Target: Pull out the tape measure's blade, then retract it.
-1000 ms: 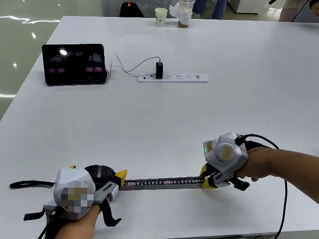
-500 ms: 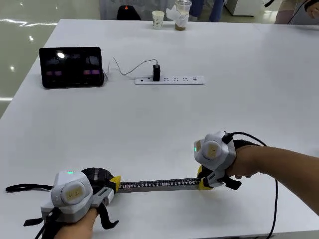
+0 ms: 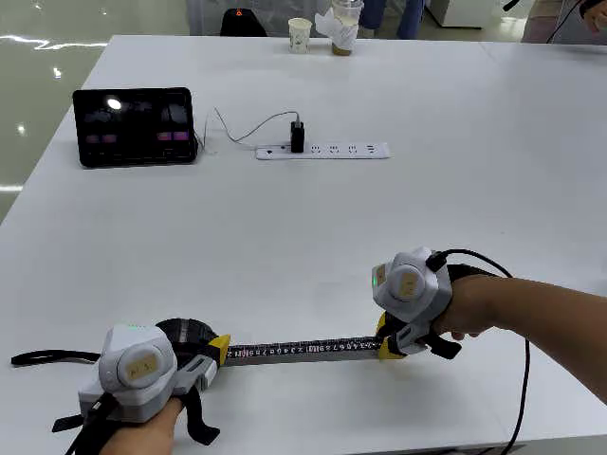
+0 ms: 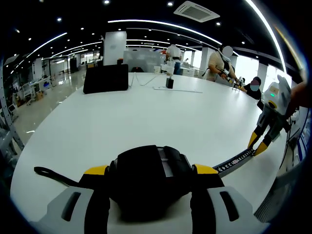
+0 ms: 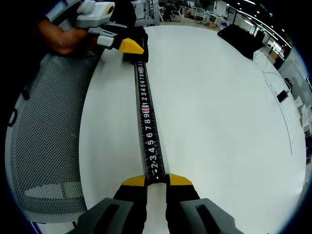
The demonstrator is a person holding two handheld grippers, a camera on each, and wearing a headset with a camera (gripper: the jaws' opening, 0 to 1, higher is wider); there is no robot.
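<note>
A black tape measure case [image 3: 186,334] [image 4: 148,174] lies near the table's front edge, and my left gripper [image 3: 212,351] [image 4: 151,169] is shut on it. Its dark numbered blade [image 3: 303,349] [image 5: 146,117] [image 4: 236,160] runs flat over the white table [image 3: 313,227] to the right. My right gripper [image 3: 387,342] [image 5: 156,180] is shut on the blade's free end. In the right gripper view the left gripper [image 5: 127,45] sits at the far end of the blade.
A dark tablet [image 3: 134,126] stands at the back left. A white power strip [image 3: 322,150] with a black plug and cable lies behind the middle. Paper cups [image 3: 302,34] stand at the far edge. A mesh chair [image 5: 44,122] is by the table's front edge.
The visible blade between the grippers has shortened slightly as the right gripper moved a little left toward the case. The head camera also shifted.
</note>
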